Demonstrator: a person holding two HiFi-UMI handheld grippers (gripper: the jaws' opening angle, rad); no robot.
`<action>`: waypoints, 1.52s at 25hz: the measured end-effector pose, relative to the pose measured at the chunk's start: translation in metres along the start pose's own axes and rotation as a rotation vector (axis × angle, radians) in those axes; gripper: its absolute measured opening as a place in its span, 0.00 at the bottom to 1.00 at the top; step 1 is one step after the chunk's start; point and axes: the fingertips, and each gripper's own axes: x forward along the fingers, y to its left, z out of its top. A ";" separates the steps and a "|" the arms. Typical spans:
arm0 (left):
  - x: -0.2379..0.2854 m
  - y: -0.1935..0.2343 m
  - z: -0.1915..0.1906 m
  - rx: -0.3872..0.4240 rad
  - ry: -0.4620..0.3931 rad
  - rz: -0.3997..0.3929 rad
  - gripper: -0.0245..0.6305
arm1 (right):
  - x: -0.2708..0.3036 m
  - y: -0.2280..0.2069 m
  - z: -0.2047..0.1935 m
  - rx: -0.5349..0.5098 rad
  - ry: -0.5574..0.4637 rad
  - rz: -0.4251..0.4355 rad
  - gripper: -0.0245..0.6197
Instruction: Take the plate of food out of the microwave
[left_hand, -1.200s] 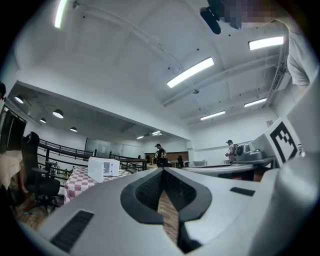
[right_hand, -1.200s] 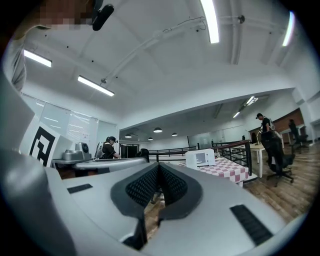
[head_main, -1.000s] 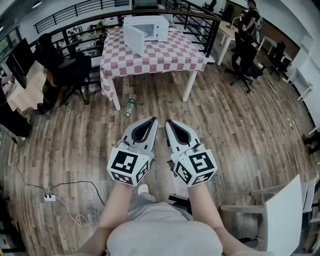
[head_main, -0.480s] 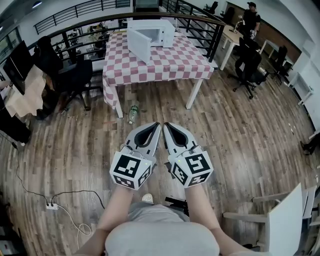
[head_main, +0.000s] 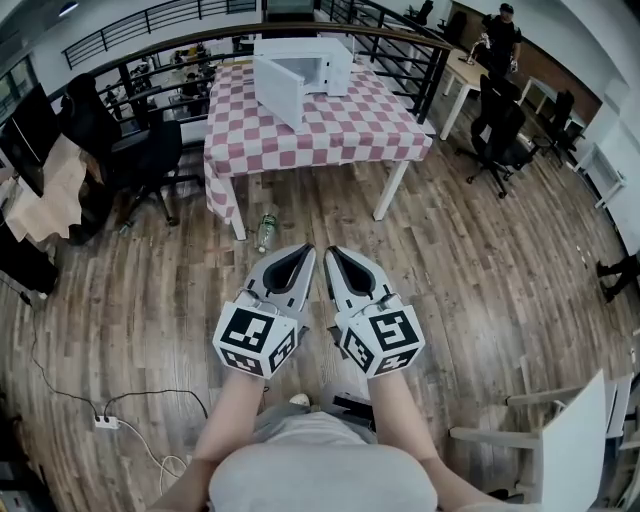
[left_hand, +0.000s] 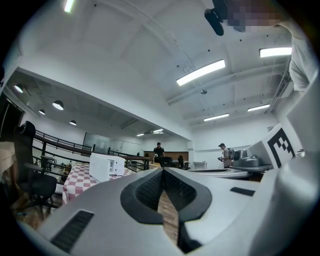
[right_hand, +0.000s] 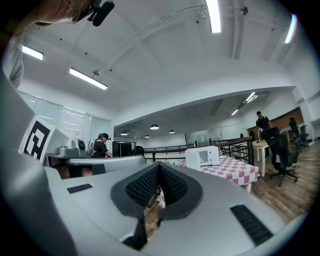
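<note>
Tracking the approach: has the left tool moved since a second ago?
Yes. The left tool has come forward toward the checkered table; its tip now lines up with the bottle on the floor.

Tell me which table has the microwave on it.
The table with the red-and-white checked cloth; the white microwave stands at its far edge, door open. The plain table to its right has none.

An open-plan office with a brown wood-plank floor (head_main: 480, 270). A desk (head_main: 340, 130) draped in a red-and-white checked cloth stands before a black metal railing (head_main: 425, 72). Black office chairs (head_main: 497, 125) sit to either side. Long strip lights (left_hand: 200, 73) glow on the white ceiling. A white power strip (head_main: 104, 422) lies on the floor.
</note>
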 end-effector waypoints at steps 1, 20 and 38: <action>0.002 0.003 0.000 -0.001 -0.004 -0.002 0.04 | 0.003 -0.001 -0.001 -0.001 -0.001 -0.001 0.08; 0.116 0.064 -0.009 -0.098 -0.008 -0.010 0.04 | 0.099 -0.089 -0.001 -0.017 0.027 0.109 0.08; 0.289 0.116 -0.026 -0.092 0.033 0.066 0.04 | 0.208 -0.242 -0.004 0.001 0.099 0.138 0.08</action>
